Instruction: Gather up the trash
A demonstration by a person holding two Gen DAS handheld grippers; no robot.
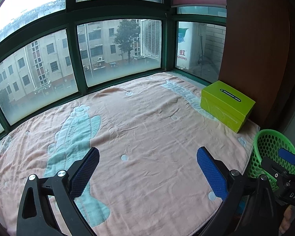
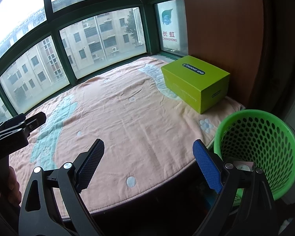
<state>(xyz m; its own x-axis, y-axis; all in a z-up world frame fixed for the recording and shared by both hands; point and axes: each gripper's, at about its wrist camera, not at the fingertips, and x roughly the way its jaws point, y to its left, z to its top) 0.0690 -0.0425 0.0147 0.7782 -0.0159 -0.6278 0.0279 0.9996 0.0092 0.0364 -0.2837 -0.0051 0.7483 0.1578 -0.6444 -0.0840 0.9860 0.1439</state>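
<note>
Your green basket (image 2: 259, 147) for the trash stands just past the near right corner of the blanket (image 2: 127, 118), lower than the blanket's top. It is full of little round holes, and its open mouth faces up. You can see something pale down at the bottom of it, but it is too hidden to tell what it is. No trash shows on the blanket. Your right gripper (image 2: 148, 165) hangs over the near edge of the blanket, right beside the basket. Its two blue pads (image 2: 206, 167) are spread wide, and nothing is between them. Your left gripper (image 1: 147, 172) is over the near part of the blanket, further to the left. Its pads (image 1: 211, 174) are spread wide too, with only the blanket showing in the gap. In the right wrist view you can see the side of that left gripper at the left edge, with your hand (image 2: 7, 184) under it. A yellow-green box (image 2: 196, 82) sits on the far right corner of the blanket, close to a brown wooden wall (image 2: 226, 29). The lid of the box is shut. The blanket is pink with pale blue shapes and small white dots, and it is a bit wrinkled. Behind its far edge is a big window (image 1: 116, 45) with a dark green frame, and you can see buildings and a tree outside.
</note>
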